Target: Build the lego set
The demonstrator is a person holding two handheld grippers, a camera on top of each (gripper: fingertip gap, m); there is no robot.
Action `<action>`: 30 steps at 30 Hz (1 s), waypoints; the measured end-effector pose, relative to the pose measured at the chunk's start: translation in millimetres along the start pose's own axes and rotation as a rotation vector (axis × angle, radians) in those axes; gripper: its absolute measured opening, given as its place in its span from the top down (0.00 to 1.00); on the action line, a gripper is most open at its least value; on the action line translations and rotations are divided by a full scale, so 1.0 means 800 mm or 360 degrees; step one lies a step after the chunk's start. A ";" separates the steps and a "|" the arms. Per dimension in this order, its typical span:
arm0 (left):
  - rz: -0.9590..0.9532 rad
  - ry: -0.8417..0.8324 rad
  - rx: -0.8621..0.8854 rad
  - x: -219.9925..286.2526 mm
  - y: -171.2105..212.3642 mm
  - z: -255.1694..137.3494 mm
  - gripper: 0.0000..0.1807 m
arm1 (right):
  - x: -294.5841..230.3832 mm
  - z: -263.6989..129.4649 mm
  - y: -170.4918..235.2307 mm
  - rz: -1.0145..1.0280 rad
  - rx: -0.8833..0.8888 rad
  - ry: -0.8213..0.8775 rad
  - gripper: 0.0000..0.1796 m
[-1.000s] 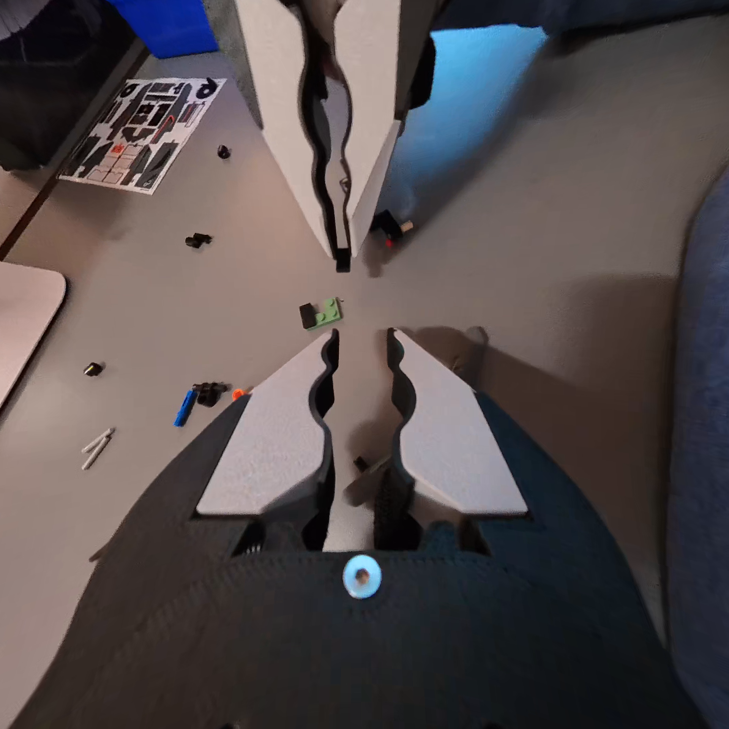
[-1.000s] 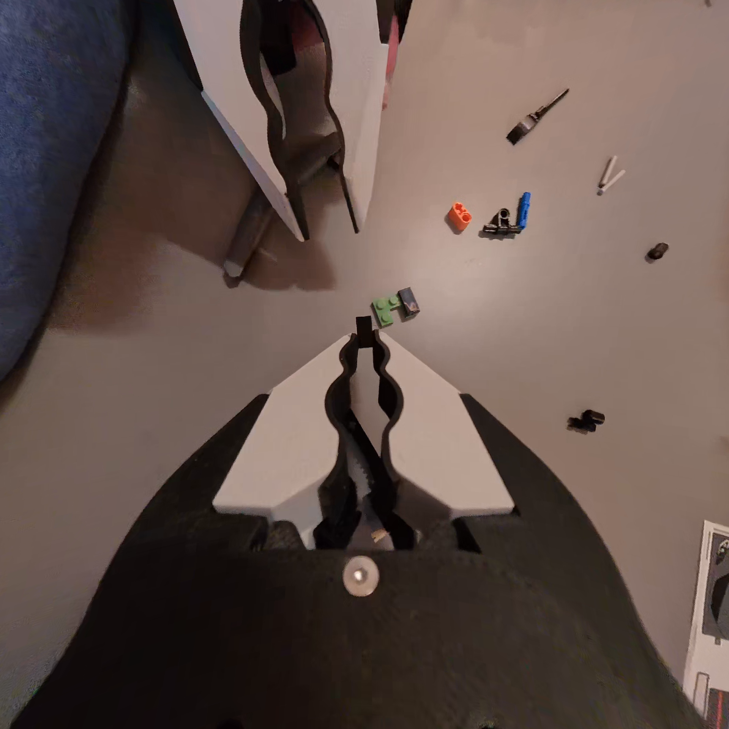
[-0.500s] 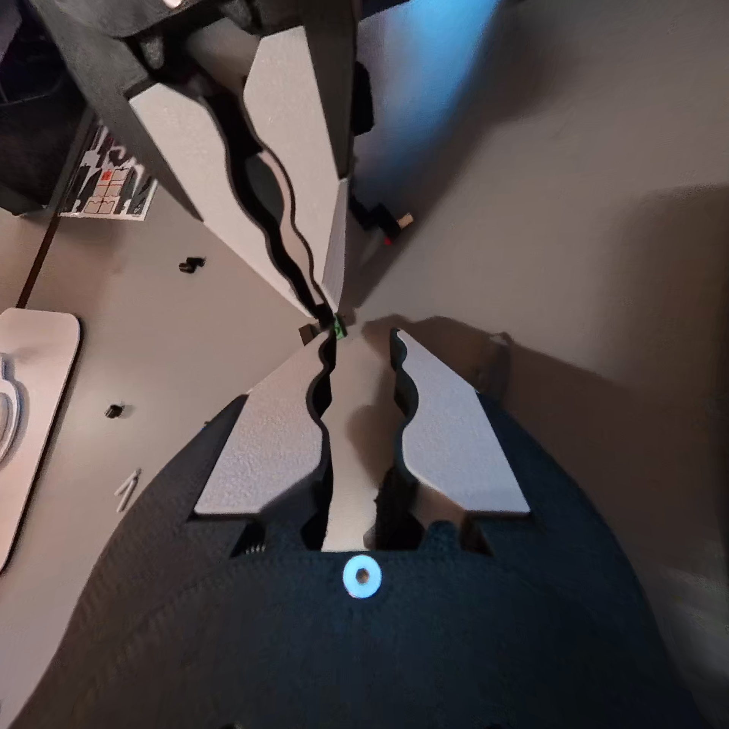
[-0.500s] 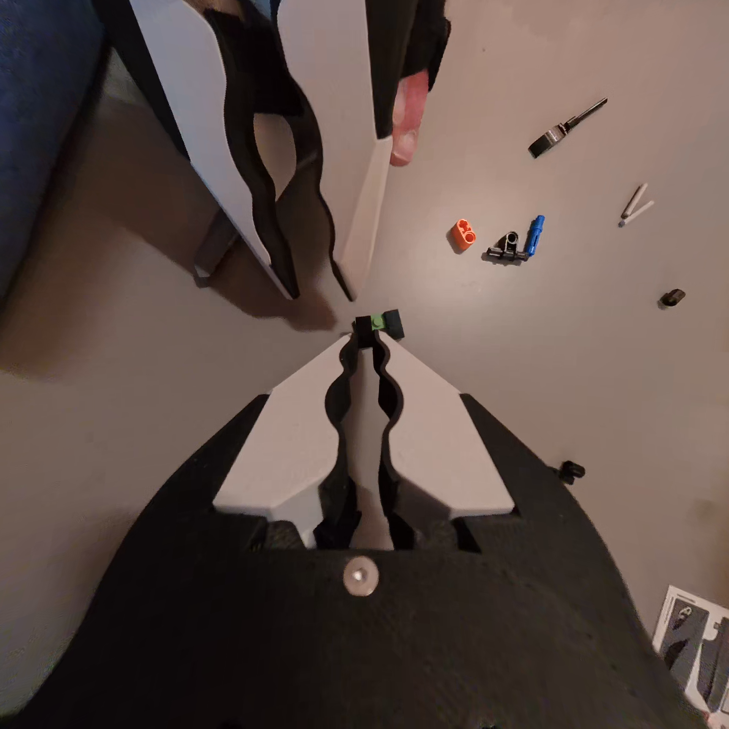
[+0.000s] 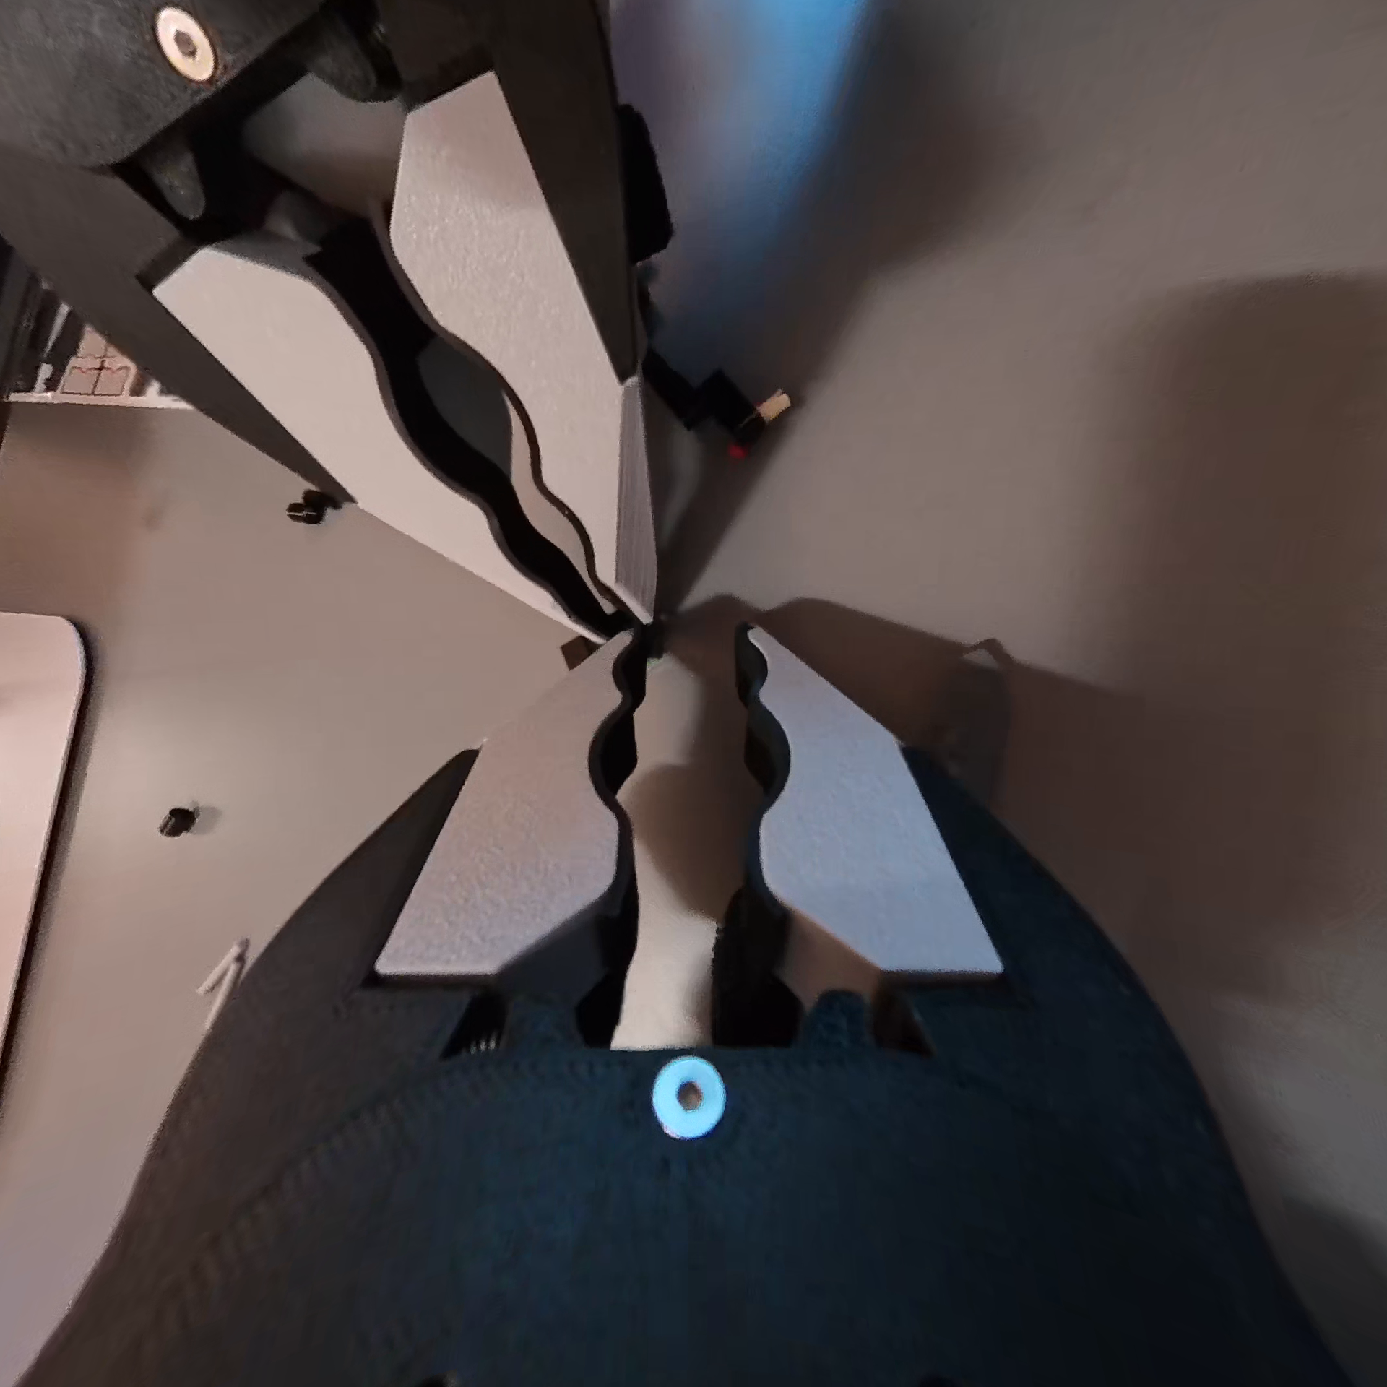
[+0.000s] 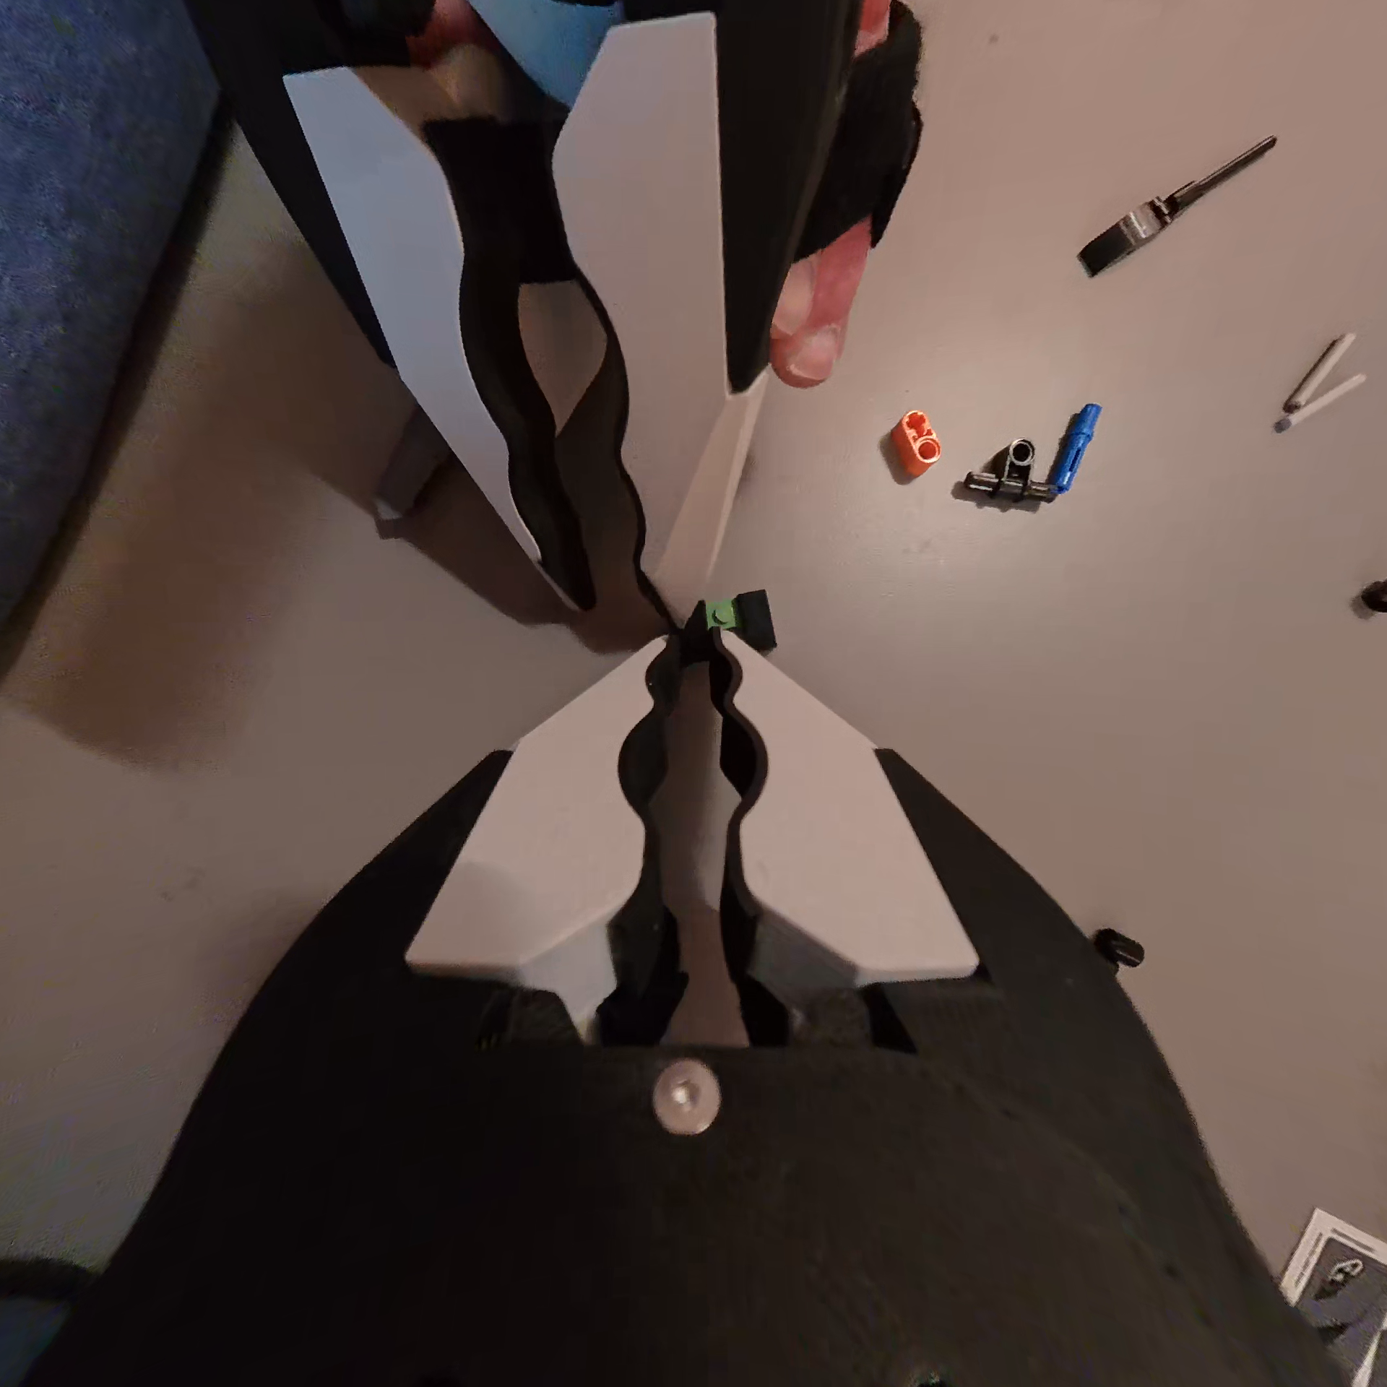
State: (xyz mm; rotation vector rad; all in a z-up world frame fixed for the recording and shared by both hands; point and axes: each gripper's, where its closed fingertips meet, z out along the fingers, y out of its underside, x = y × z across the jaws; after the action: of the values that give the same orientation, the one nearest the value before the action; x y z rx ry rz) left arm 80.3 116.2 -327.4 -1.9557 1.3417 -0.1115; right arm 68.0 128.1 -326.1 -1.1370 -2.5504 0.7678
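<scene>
I run both grippers remotely. The right gripper (image 6: 694, 645) has its fingers drawn nearly together on a small black piece (image 6: 687, 651) pinched at the very tips; only a sliver of it shows. The piece sits against the near edge of the green plate (image 6: 719, 617), which lies flat on the grey table (image 6: 976, 750) with a black brick (image 6: 756, 619) touching its far right side. One green stud is visible, just beyond the tips.

The left gripper (image 6: 627, 600) comes in from the opposite side, fingers parted with a clear gap between them. In the left wrist view that gap (image 5: 694, 645) holds nothing; the left-hand fingertip (image 5: 629, 651) stands against the right gripper's tips (image 5: 627, 617), and the green plate is almost wholly hidden behind that junction. I cannot tell whether the left fingers touch the plate.

Governing relation: the plate lies directly ahead of the right tips and slightly to their right, its plate-and-brick line running across the fingers' axis. The right gripper is the nearer. My judgement: the step in hand is seating the black piece on the plate, with the left gripper placed to brace it against sliding.

Farther out lie loose parts: an orange connector (image 6: 917, 443), a black connector (image 6: 1009, 473) touching a blue pin (image 6: 1075, 444), two grey axles (image 6: 1317, 381) and a black lever (image 6: 1171, 206).
</scene>
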 end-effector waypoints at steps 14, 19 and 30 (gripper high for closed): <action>-0.0112 -0.0011 -0.0004 -0.008 0.002 0.002 0.95 | 0.002 0.003 0.000 0.0059 -0.0105 -0.0178 0.97; -0.0155 0.0000 -0.0033 -0.008 0.009 0.005 1.00 | 0.004 -0.005 -0.003 0.0109 -0.0063 -0.0160 0.97; -0.0206 0.0056 -0.0039 -0.015 0.013 -0.005 0.92 | 0.005 -0.023 0.009 0.0360 0.0012 0.0019 0.95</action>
State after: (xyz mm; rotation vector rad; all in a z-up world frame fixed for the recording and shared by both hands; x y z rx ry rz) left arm 64.7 122.5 -327.0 -2.0698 1.2431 -0.1931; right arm 77.5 141.6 -315.1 -1.4405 -2.4339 0.8174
